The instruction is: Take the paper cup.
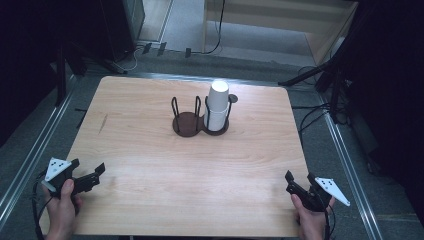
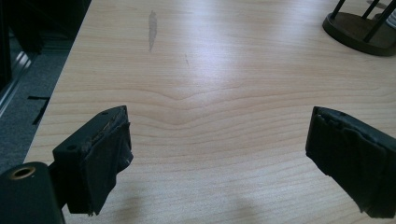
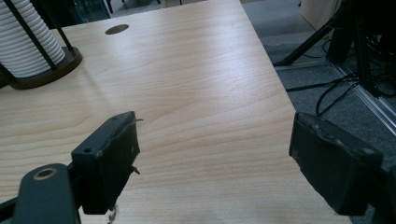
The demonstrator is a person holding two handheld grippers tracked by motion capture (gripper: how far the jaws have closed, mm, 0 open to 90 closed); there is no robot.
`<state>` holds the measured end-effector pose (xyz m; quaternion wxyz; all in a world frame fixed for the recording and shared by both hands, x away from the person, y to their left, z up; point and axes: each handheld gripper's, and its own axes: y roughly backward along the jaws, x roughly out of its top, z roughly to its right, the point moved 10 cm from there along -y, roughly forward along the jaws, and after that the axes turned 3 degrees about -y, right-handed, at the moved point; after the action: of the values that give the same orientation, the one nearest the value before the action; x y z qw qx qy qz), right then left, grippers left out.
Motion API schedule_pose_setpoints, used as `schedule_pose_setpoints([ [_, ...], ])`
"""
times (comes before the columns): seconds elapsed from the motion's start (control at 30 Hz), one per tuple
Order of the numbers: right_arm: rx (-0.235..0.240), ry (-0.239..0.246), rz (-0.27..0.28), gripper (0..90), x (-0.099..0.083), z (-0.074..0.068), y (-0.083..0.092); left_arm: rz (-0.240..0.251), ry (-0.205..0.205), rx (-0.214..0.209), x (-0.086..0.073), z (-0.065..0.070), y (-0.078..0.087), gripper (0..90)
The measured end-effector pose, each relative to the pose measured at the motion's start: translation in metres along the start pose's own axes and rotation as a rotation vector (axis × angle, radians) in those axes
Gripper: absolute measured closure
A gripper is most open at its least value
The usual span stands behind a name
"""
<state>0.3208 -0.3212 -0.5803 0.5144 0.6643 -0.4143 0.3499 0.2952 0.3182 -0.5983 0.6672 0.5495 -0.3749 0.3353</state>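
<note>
Jaws of left gripper [image 1: 95, 172] and right gripper [image 1: 294, 184] held wide, empty, parked at desk [image 1: 150, 150] corners, clear of cup stack [image 1: 217, 106].

Light wooden table [image 1: 150, 170], dark two-ring cup rack [image 1: 189, 125] near its middle, apparently nothing else
</note>
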Motion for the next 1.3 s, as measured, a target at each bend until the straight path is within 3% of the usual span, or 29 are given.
schedule_pose_setpoints([
  [0.17, 0.02, -0.021, -0.003, 15.1, 0.001, 0.001, 0.001, -0.001, 0.001, 0.006, 0.0, -0.001, -0.001, 7.0],
  [0.3, 0.019, -0.009, -0.012, 15.1, 0.002, 0.0, 0.0, 0.002, 0.003, 0.006, 0.0, 0.0, -0.001, 7.0],
  [0.33, 0.014, 0.009, -0.013, 15.1, 0.003, -0.002, -0.001, 0.004, 0.003, 0.005, 0.0, 0.0, 0.0, 7.0],
  [0.57, 0.034, 0.007, -0.002, 15.1, 0.014, -0.016, -0.004, 0.005, -0.006, -0.004, 0.0, 0.001, 0.0, 7.0],
  [0.7, 0.05, 0.04, 0.008, 15.1, 0.024, -0.033, -0.013, 0.007, -0.004, -0.004, 0.0, 0.001, 0.001, 7.0],
  [0.97, 0.104, 0.054, 0.015, 15.1, 0.038, -0.064, -0.03, 0.007, -0.004, -0.003, 0.0, 0.001, 0.001, 7.0],
  [1.0, 0.119, 0.052, 0.016, 15.1, 0.042, -0.074, -0.037, 0.007, -0.002, -0.003, 0.0, 0.001, 0.001, 7.0],
  [1.3, 0.15, 0.087, 0.001, 15.1, 0.049, -0.107, -0.059, 0.007, -0.001, -0.007, 0.0, 0.001, 0.001, 7.0],
])
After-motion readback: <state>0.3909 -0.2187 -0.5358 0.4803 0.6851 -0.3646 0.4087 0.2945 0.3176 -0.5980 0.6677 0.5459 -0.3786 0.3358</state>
